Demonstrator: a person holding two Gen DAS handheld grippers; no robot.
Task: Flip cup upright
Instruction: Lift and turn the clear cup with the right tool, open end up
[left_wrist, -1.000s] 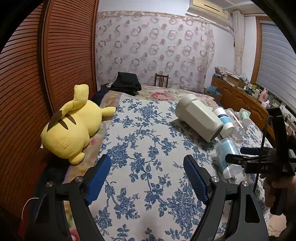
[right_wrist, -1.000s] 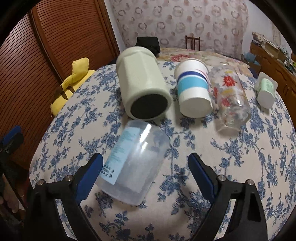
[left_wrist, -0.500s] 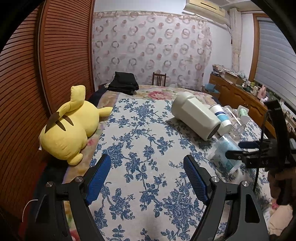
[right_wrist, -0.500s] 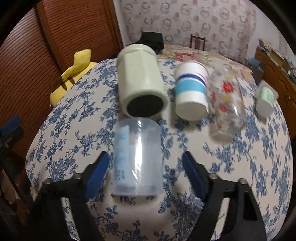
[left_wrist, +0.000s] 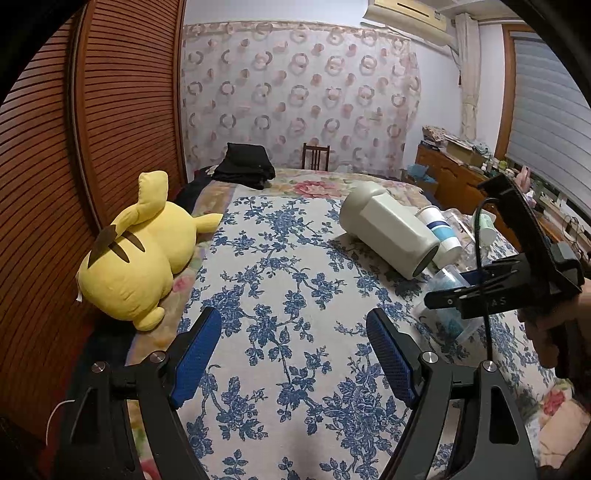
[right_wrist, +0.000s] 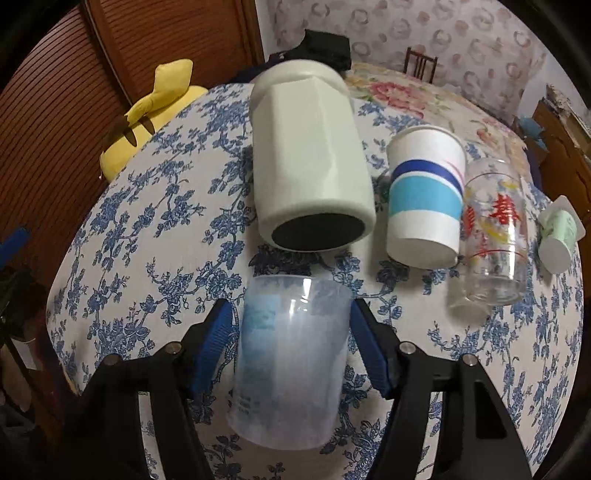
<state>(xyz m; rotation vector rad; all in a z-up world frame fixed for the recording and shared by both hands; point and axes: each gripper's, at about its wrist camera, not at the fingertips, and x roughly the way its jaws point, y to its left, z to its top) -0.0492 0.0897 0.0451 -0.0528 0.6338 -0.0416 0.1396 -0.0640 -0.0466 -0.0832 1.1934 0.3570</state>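
Note:
A translucent plastic cup (right_wrist: 291, 354) with a pale blue label lies on its side on the blue-flowered bedspread (right_wrist: 166, 229). My right gripper (right_wrist: 290, 332) has its blue pads on both sides of the cup, closed in against its walls. The cup also shows in the left wrist view (left_wrist: 448, 299), partly hidden by the right gripper (left_wrist: 480, 291). My left gripper (left_wrist: 291, 350) is open and empty over bare bedspread (left_wrist: 288, 266), well left of the cup.
A large cream jar (right_wrist: 310, 158) lies just beyond the cup. To its right lie a blue-striped paper cup (right_wrist: 424, 199), a clear printed glass (right_wrist: 495, 236) and a small green cup (right_wrist: 557, 236). A yellow plush toy (left_wrist: 136, 254) lies at the bed's left edge.
My right gripper moved forward over the translucent cup and its fingers closed in from wide open to the cup's sides. The left gripper stayed open and shifted only slightly.

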